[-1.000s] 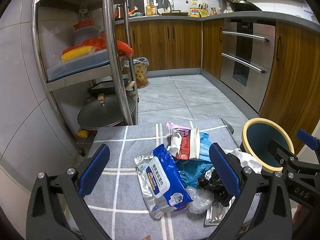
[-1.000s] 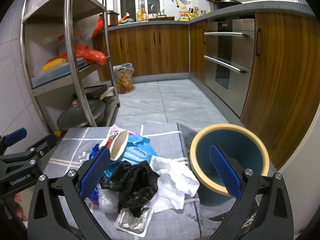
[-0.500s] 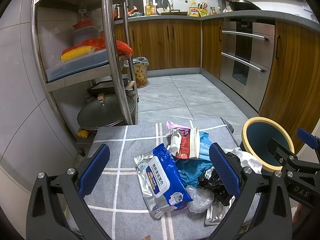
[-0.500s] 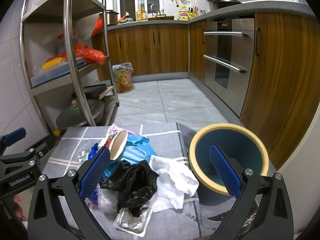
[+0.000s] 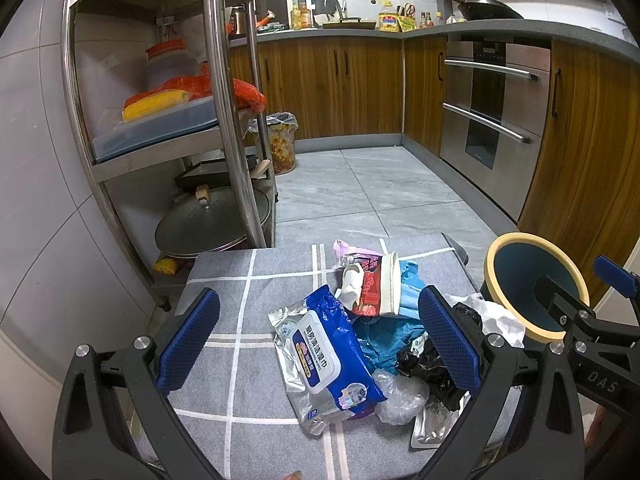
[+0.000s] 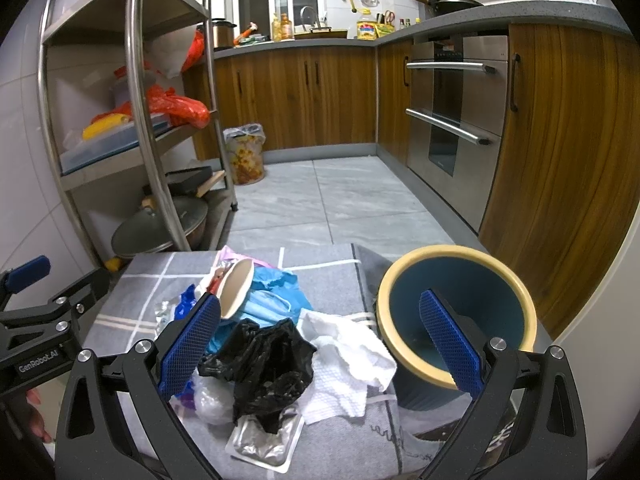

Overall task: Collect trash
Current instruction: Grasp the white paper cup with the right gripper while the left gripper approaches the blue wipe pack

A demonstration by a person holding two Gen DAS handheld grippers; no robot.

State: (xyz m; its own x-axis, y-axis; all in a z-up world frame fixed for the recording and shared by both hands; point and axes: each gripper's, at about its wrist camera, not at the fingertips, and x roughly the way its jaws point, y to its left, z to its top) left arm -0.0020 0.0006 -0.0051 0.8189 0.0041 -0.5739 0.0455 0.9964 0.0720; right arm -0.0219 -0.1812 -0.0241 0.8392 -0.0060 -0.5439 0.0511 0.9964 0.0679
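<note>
A pile of trash lies on a grey checked cloth: a blue wet-wipes pack, a red-and-white paper cup, blue gloves and a mask, a black plastic bag, a white paper towel, a clear bag and a foil blister. A blue bin with a yellow rim stands at the right of the pile. My left gripper is open and empty above the wipes pack. My right gripper is open and empty above the black bag and towel.
A steel shelf rack with a pan lid stands at the left. A lined waste basket stands on the tiled floor beyond. Wooden cabinets and an oven line the right side.
</note>
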